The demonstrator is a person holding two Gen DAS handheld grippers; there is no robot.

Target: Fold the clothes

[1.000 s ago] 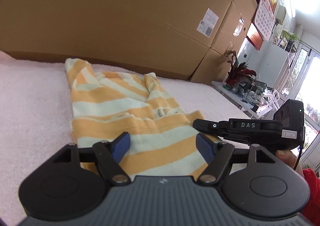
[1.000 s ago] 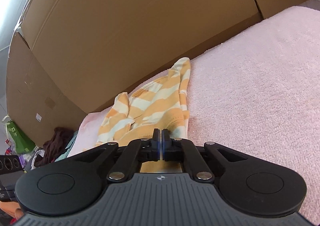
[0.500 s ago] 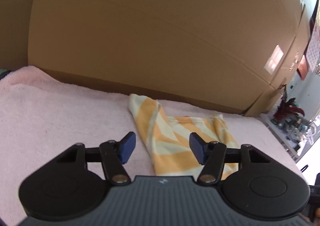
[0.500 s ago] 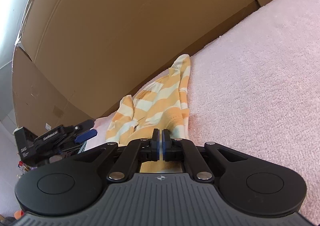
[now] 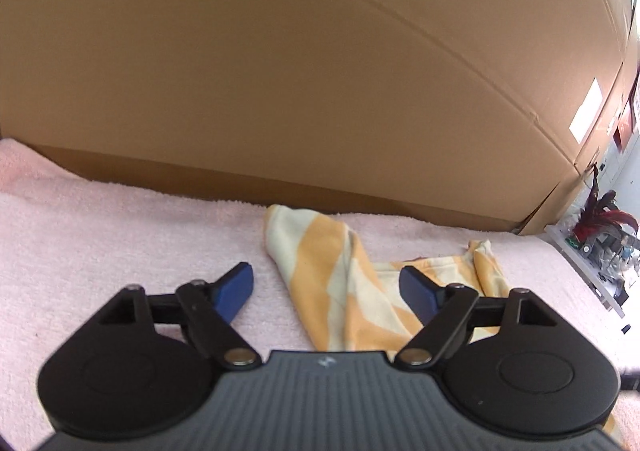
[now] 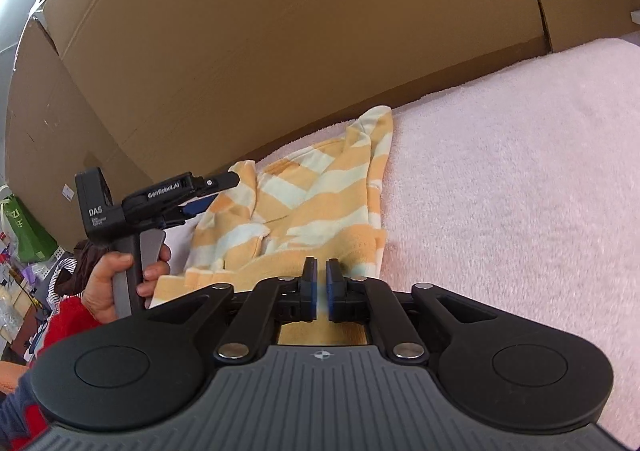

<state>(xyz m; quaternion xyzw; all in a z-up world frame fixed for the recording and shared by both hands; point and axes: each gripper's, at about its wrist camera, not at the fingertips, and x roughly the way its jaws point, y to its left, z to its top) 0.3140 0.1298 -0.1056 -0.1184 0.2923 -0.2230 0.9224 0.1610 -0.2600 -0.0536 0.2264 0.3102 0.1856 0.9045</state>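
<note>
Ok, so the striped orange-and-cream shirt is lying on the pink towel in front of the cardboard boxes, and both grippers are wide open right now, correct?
Not quite. Only the left gripper is wide open, as the left wrist view shows. The right gripper has its jaws nearly closed at the near edge of the striped shirt; the right wrist view shows that. The pink towel and cardboard boxes are as you say.

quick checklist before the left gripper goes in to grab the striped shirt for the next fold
1. Left gripper open wide enough to take cloth: ok, blue pads far apart.
2. Cloth between its pads: ok, part of the striped shirt shows in the gap.
3. Left gripper touching the cloth: cannot tell, height above it is unclear.
4. Right gripper gripping the shirt's near edge: cannot tell, the jaws are nearly shut over the fabric, but a pinch is not visible.
5. Shirt lying flat: not ok, it is bunched and creased on the pink towel.
6. Grippers clear of each other: ok, they are well apart.
</note>
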